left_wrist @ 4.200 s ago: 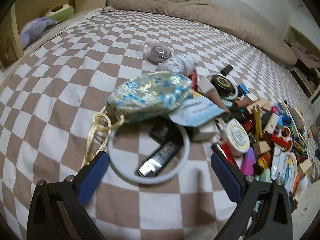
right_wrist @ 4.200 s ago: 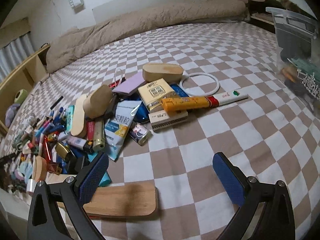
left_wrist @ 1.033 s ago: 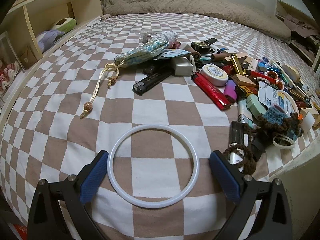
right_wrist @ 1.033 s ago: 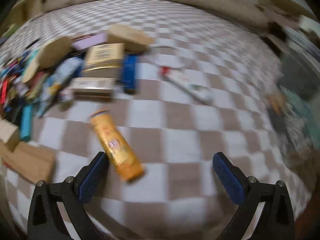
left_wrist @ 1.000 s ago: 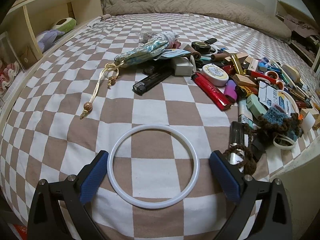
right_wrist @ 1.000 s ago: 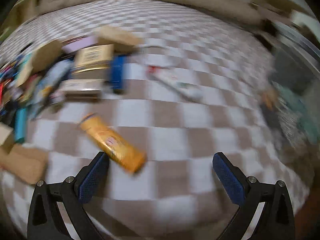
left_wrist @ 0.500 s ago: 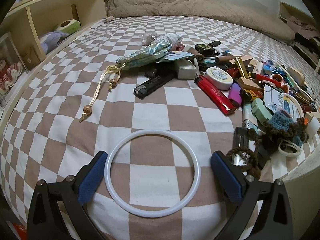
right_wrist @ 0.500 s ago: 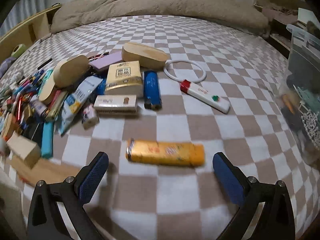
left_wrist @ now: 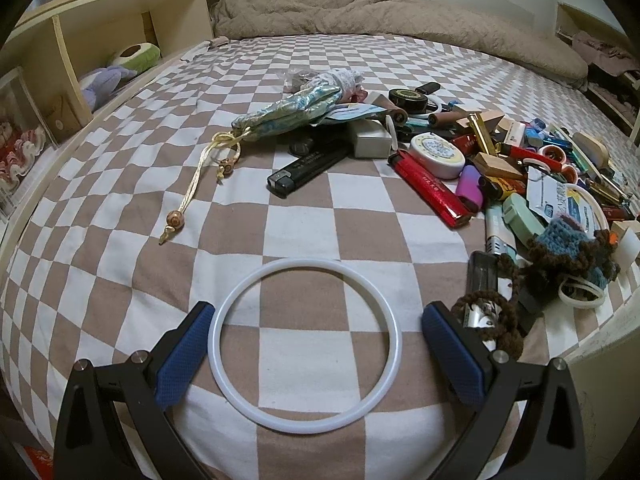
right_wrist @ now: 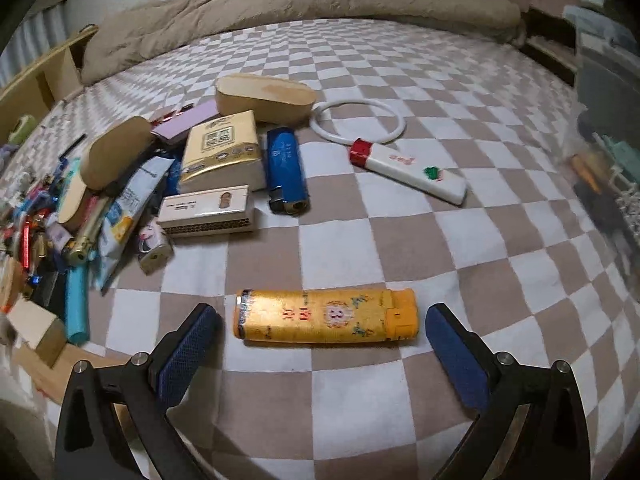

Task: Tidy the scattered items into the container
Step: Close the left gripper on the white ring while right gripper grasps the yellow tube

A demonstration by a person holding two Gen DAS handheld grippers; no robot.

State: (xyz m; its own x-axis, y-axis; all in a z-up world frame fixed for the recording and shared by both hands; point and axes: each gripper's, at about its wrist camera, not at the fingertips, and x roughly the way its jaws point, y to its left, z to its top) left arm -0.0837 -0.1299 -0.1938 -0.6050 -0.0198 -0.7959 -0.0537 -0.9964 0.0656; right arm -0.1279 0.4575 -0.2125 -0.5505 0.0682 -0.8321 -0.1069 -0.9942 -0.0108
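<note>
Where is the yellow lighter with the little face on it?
In the right wrist view, the yellow lighter lies flat on the checkered bed cover, between the open right gripper fingers, touching neither.

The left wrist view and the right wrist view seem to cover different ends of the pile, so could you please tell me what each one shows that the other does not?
Only the left wrist view shows the large white ring lying between the open jaws of the left gripper, plus the black lighter and red lighter.

Only the right wrist view shows the yellow lighter lying crosswise between the open jaws of the right gripper, plus the blue lighter and the clear container.

Both show the checkered bedspread and the beige duvet.
</note>
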